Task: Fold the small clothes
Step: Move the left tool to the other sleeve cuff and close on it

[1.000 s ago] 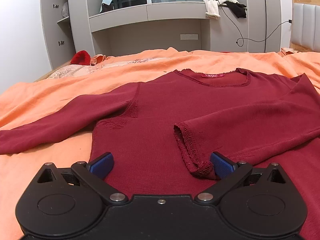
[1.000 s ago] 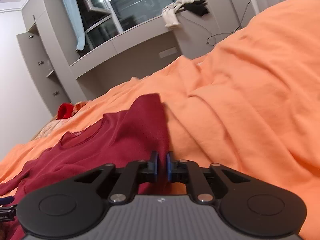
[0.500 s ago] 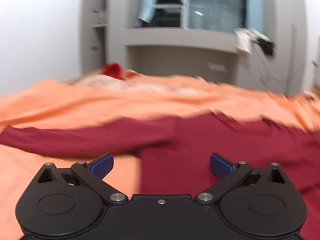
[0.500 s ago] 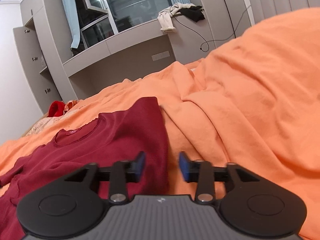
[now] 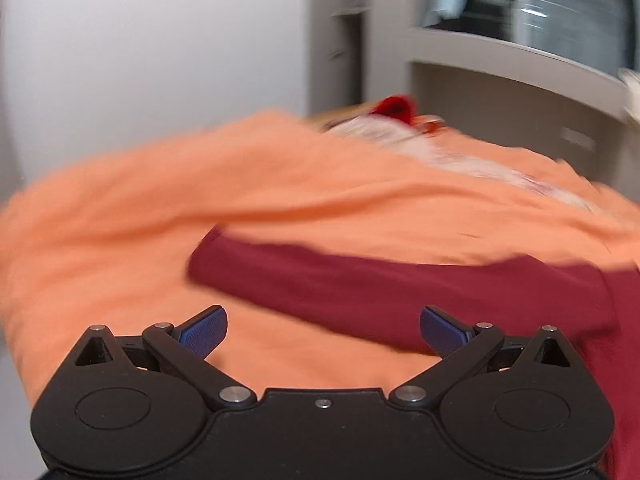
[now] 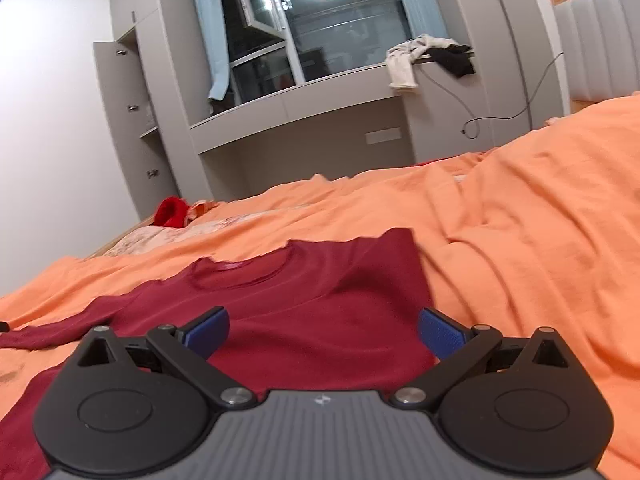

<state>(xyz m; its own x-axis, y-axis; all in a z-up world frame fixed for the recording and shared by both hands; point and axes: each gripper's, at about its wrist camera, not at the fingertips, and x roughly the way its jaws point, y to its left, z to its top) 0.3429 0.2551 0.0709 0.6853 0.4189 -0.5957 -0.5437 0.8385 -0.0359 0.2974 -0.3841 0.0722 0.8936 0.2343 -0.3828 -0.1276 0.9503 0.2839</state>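
Note:
A dark red long-sleeved top (image 6: pixel 304 312) lies flat on the orange bedspread (image 6: pixel 520 240), neckline away from me, its right side folded in to a straight edge. My right gripper (image 6: pixel 323 330) hovers above that folded side; its jaws are opening wide and nothing is pinched between them. In the blurred left wrist view the top's outstretched left sleeve (image 5: pixel 360 280) runs across the bedspread (image 5: pixel 160 208), its cuff end at the centre left. My left gripper (image 5: pixel 323 330) stands open just short of that sleeve, with nothing between its blue pads (image 5: pixel 204 328).
A bright red garment (image 6: pixel 172 210) lies at the bed's far left corner beside a pale floral cloth (image 6: pixel 152 236). Grey cabinets and a window ledge (image 6: pixel 304 100) with draped clothes (image 6: pixel 424 56) stand beyond the bed. A padded headboard (image 6: pixel 596 44) rises at the right.
My right gripper let go of the top's folded edge, opened wide and lifted back a little. My left gripper swung left from the folded right sleeve cuff to the outstretched left sleeve, staying open.

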